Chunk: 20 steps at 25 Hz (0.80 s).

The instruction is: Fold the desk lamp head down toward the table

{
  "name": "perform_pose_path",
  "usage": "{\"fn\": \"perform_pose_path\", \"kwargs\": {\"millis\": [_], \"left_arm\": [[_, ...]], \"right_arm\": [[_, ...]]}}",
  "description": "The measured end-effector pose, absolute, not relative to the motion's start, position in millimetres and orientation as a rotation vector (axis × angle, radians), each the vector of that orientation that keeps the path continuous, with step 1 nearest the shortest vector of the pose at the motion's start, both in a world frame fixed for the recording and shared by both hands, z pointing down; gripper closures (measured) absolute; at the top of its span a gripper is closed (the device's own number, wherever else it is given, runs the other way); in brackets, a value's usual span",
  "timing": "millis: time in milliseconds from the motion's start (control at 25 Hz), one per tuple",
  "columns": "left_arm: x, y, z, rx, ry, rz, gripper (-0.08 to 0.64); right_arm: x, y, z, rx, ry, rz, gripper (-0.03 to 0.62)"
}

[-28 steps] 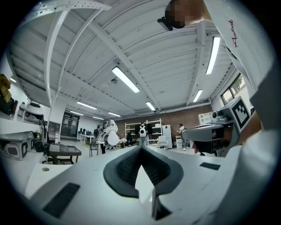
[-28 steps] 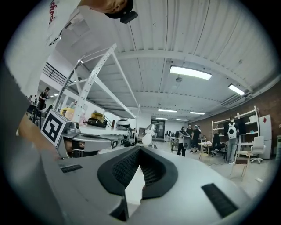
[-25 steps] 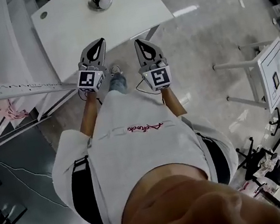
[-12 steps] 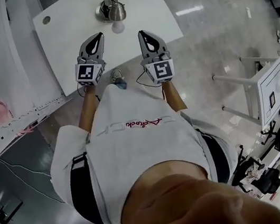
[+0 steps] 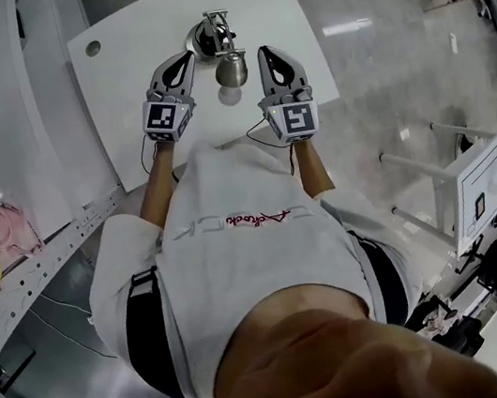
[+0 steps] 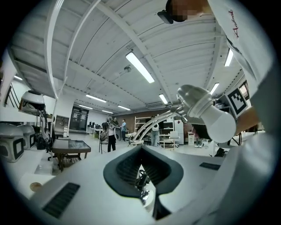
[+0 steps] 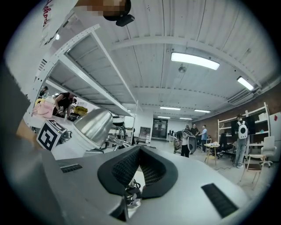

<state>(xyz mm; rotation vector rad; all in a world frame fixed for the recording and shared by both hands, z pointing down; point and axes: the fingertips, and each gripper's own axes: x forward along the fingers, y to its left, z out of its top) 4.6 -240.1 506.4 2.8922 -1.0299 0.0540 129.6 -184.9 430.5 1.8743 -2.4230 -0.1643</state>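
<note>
The desk lamp [image 5: 229,69] stands on the white table [image 5: 129,90], its silver head raised on a jointed arm over a round base [image 5: 199,38]. My left gripper [image 5: 185,59] is shut and empty, just left of the lamp head. My right gripper [image 5: 264,51], also shut and empty, sits just right of it. Neither touches the lamp. In the left gripper view the lamp head with its white bulb [image 6: 210,115] hangs to the upper right of the shut left gripper [image 6: 141,147]. In the right gripper view the silver shade [image 7: 91,125] is to the left of the shut right gripper [image 7: 139,149].
A cable hole [image 5: 92,48] sits in the table's far left corner. A perforated metal rack [image 5: 45,258] with a pink thing [image 5: 5,231] runs along the left. A white stand [image 5: 479,200] is at the right. Several people [image 7: 189,139] stand far back in the room.
Both grippers have moved forward over the table edge, still shut. The lamp head, earlier ahead of them, now lies between their tips.
</note>
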Motion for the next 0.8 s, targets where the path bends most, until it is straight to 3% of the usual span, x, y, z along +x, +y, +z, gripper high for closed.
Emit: {"fn": "perform_pose_path", "kwargs": {"millis": [800], "left_arm": [[26.2,-266.8,552.8,2.791,-1.104,0.184,0.535]], "right_arm": [[123.9,-213.7,478.0,1.612,-2.538,-0.001,0.568]]}}
